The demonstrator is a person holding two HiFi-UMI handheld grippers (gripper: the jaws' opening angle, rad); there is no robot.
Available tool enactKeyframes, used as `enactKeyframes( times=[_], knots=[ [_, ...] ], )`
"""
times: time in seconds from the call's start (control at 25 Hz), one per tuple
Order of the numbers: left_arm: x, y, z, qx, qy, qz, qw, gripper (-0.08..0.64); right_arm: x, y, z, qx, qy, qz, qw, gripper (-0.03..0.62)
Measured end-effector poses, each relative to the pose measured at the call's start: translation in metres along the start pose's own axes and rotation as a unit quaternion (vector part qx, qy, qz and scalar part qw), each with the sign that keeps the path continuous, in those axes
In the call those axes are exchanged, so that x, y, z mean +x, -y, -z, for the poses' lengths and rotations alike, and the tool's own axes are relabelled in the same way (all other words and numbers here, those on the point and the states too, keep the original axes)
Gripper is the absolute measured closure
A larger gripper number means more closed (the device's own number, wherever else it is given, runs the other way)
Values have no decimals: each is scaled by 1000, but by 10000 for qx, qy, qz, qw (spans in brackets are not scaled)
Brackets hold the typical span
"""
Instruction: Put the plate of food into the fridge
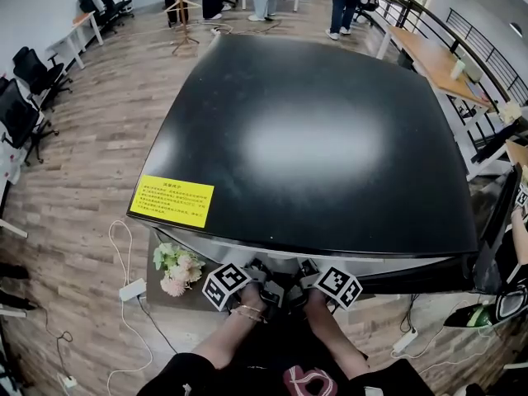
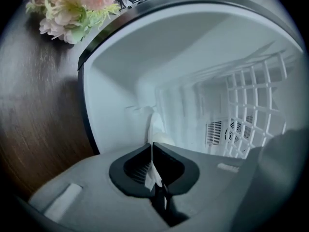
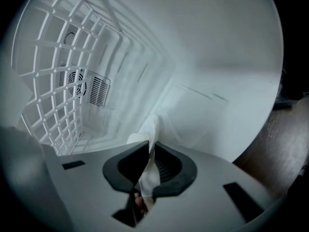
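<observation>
White walls fill both gripper views, since both grippers are inside the open fridge. Its glossy black top, with a yellow label at the front left corner, hides their jaws in the head view. The left gripper has its jaws together on a thin white edge, and the right gripper is clamped on a similar edge from the other side. This reads as the rim of the plate, held between the two just inside the fridge's mouth. The food itself cannot be seen in any view, nor can whether the plate rests on anything. Beyond the jaws are a white wire rack and a fan vent on the back wall. Pink flowers sit on the wooden bench beside the fridge's left side. By this showing, the carrying is nearly done and the plate has crossed the threshold. What seems left is to set it down inside, let go with both grippers, draw them out and shut the door.
</observation>
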State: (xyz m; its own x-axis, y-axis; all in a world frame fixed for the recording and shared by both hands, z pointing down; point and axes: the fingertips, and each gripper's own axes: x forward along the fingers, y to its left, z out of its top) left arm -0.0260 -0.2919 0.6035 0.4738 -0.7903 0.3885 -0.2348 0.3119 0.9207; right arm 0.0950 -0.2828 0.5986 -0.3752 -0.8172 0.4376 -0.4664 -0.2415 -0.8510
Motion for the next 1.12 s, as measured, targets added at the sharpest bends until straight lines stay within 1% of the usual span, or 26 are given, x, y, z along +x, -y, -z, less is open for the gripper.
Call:
enactKeyframes(
  times=[0.16,0.36,0.56,0.68,0.88,1.12],
  knots=[
    [4,1,-1,-101,80,-34,9999,543,3,0,-4,-30,4,20,10000,545],
    [8,4,-3,-60,118,-50,9999,543,8,-1,-7,-40,33,25,10000,543],
    [11,5,-3,-103,156,-57,9998,543,10,2,-9,-62,0,127,9999,543],
    [13,6,-5,-121,176,-52,9998,543,13,1,-12,-132,25,119,9998,543],
    [14,5,-5,-262,216,-113,9994,543,13,-1,-12,-194,27,124,9997,541],
    [14,6,-8,-152,268,-166,9994,543,14,0,-11,-358,-40,251,9990,535]
  ],
)
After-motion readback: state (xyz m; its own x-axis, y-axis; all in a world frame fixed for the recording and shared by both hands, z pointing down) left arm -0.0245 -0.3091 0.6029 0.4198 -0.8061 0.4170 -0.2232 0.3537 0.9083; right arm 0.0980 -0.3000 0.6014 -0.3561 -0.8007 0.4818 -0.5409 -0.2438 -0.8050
